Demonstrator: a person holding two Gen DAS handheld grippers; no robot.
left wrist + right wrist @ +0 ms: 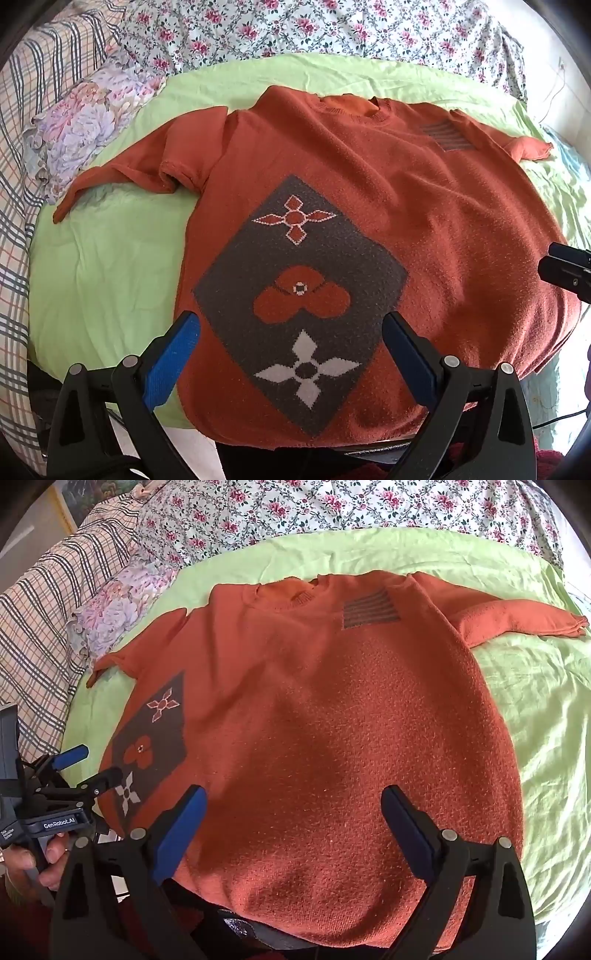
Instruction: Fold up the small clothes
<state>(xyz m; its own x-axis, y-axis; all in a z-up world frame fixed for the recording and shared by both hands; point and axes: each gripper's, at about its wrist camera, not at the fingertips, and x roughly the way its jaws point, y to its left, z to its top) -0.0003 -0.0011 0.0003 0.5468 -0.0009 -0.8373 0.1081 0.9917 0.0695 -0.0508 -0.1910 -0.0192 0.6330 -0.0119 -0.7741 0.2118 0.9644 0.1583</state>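
A: Item one: orange sweater (424,206), laid flat and face up on the green sheet (103,266) of the bed, collar at the far side, hem hanging just over the near edge. Both sleeves out sideways; the left sleeve (122,173) is crumpled near the armpit, the right sleeve (517,618) lies straighter.

B: Item two: left tool (291,332), jaws spread wide, nothing between them, hovering over the grey patterned patch (295,295). Item three: right tool (295,808), likewise released and empty, above the plain half of the sweater.

A: Hazards, as I judge them. The knit is thick and soft; a pinch may catch only the top layer, so the front lifts and the back stays down, giving a twisted fold.

B: Noted. Also the sheet is loose and wrinkled; a low pinch could take sheet with sweater and drag both.

A: The overhanging hem could pull the sweater off the bed if one side is lifted alone.

B: And the crumpled left sleeve, folded as it lies, would leave a lump inside.
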